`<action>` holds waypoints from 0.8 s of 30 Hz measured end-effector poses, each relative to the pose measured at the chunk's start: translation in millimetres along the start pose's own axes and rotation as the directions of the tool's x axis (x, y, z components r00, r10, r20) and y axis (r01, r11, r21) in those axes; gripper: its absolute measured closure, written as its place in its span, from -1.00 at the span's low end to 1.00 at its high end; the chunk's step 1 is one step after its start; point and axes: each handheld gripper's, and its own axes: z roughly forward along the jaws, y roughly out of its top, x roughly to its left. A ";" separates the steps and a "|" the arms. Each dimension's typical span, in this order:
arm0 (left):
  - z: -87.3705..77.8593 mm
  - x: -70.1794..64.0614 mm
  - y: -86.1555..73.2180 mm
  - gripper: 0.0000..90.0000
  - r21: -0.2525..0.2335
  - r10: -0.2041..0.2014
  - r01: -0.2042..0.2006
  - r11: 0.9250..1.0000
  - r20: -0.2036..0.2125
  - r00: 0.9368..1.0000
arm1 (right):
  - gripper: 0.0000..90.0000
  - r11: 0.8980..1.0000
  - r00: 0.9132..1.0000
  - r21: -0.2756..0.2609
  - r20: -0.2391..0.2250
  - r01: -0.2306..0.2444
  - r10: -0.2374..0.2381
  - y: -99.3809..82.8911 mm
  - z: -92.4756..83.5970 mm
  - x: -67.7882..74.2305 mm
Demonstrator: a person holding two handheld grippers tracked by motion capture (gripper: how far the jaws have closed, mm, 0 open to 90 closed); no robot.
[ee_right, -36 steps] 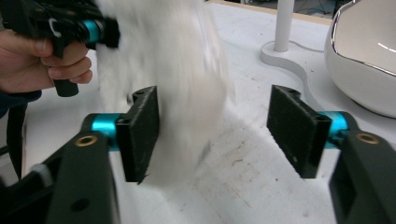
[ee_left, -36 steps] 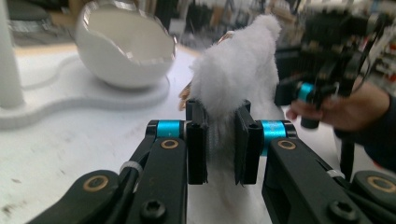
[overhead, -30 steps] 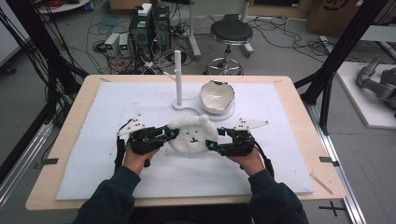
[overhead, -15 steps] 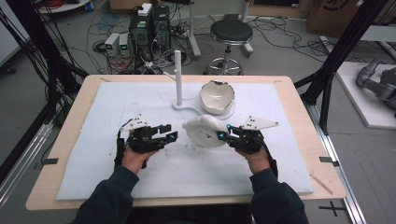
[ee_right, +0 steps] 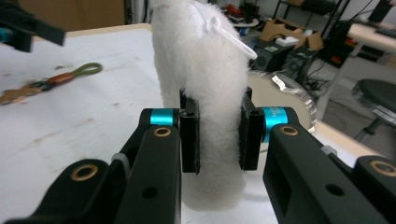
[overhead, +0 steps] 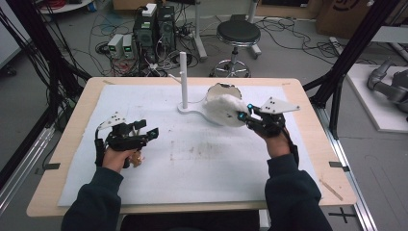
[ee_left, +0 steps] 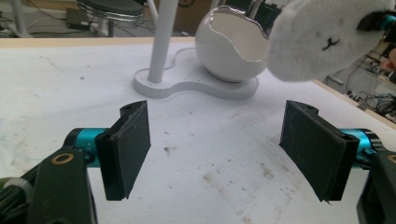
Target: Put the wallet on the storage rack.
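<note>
My right gripper [overhead: 244,116] is shut on a white fluffy plush toy [overhead: 223,109] and holds it in the air, just in front of the broken-egg-shaped white bowl [overhead: 221,88]. In the right gripper view the two pads squeeze the plush toy [ee_right: 205,60] from both sides, with the right gripper [ee_right: 218,135] low on its body. At the table's left my left gripper [overhead: 148,131] is open; its jaws have just been opening, with nothing between them. The left gripper [ee_left: 215,154] points at the bowl [ee_left: 229,51] and the plush toy [ee_left: 322,37].
The bowl stands on a flat white base [overhead: 192,109] with an upright white post [overhead: 183,77]. A small brown and green strap [ee_right: 51,81] lies on the white mat beside my left hand. The mat [overhead: 202,159] covers most of the wooden table.
Both grippers were at the plush toy in the middle of the table. The left one let go and drew back to the left. The right one lifted the toy up and rightward to the bowl.
</note>
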 end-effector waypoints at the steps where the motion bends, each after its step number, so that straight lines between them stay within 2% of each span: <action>1: -0.4 1.1 -0.6 -0.46 0.002 -0.005 0.005 1.000 -0.002 1.000 | 0.68 1.000 1.000 0.008 0.005 0.008 -0.008 4.7 1.6 -5.1; 2: -0.6 2.8 -1.9 -0.46 0.003 -0.012 0.012 1.000 -0.004 1.000 | 0.68 1.000 1.000 0.013 0.015 0.023 -0.024 13.1 5.5 -14.6; 3: -0.6 2.8 -1.9 -0.46 0.003 -0.012 0.012 1.000 -0.004 1.000 | 0.68 1.000 1.000 0.013 0.015 0.023 -0.024 13.1 5.5 -14.6; 4: -1.0 4.5 -2.5 -0.45 -0.002 -0.013 0.013 1.000 -0.009 1.000 | 0.68 0.999 0.999 0.023 0.026 0.039 -0.039 21.1 9.5 -23.4; 10: -6.4 9.9 -1.7 -0.44 -0.024 -0.020 0.020 1.000 -0.020 1.000 | 0.68 0.996 0.996 0.055 0.044 0.069 -0.072 36.1 22.3 -41.8; 15: -9.2 13.2 -2.5 -0.44 -0.027 -0.029 0.028 0.999 -0.033 0.999 | 0.68 0.994 0.995 0.076 0.054 0.085 -0.089 36.9 32.4 -49.7; 16: -9.3 14.1 -3.1 -0.44 -0.025 -0.032 0.031 0.999 -0.035 0.999 | 0.68 0.990 0.992 0.093 0.061 0.106 -0.112 34.4 38.3 -52.8; 21: -9.1 15.6 -3.9 -0.44 -0.023 -0.040 0.040 0.999 -0.040 0.998 | 0.68 0.984 0.989 0.129 0.072 0.121 -0.131 29.2 50.2 -56.8; 22: -8.8 16.2 -4.2 -0.44 -0.021 -0.039 0.039 0.999 -0.040 0.998 | 0.67 0.980 0.985 0.144 0.085 0.135 -0.148 26.4 56.4 -57.9; 24: -8.8 16.4 -4.3 -0.44 -0.019 -0.039 0.038 0.999 -0.043 0.998 | 0.67 0.974 0.980 0.156 0.082 0.166 -0.180 24.3 62.6 -57.9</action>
